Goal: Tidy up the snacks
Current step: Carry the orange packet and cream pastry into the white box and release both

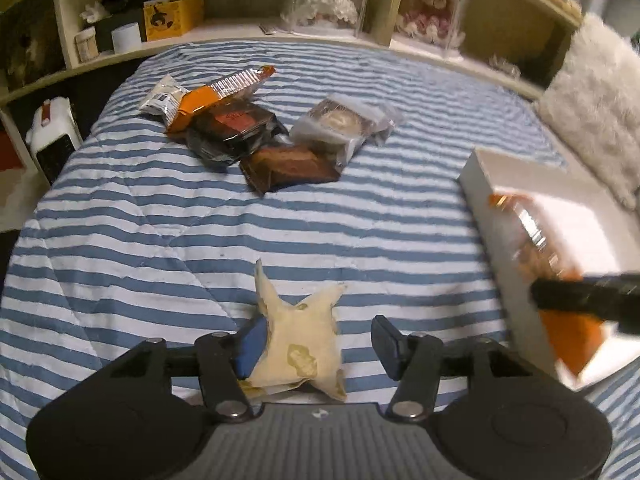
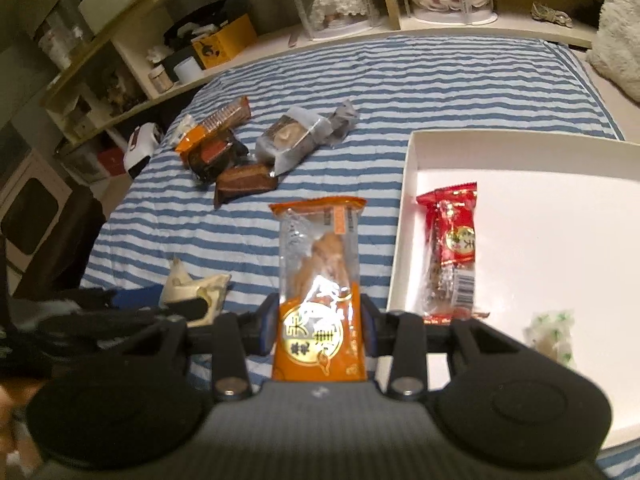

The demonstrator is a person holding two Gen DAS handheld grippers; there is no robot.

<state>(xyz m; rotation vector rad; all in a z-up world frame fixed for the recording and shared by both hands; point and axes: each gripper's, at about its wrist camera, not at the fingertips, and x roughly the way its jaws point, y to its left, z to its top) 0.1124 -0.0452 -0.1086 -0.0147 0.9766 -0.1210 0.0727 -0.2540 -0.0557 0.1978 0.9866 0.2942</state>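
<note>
The right gripper (image 2: 320, 328) is clamped on an orange snack pack (image 2: 319, 280), held up by its bottom end, I think so it can be carried to the white box (image 2: 404, 216) at 3 o'clock. The box holds a red snack (image 2: 452, 252) and a small green-and-white sweet (image 2: 550, 336). The left gripper (image 1: 316, 346) has its fingers apart around a cream packet (image 1: 298, 344) on the striped blanket (image 1: 160, 240). More snacks (image 1: 256, 132) wait in a pile at 12 o'clock.
</note>
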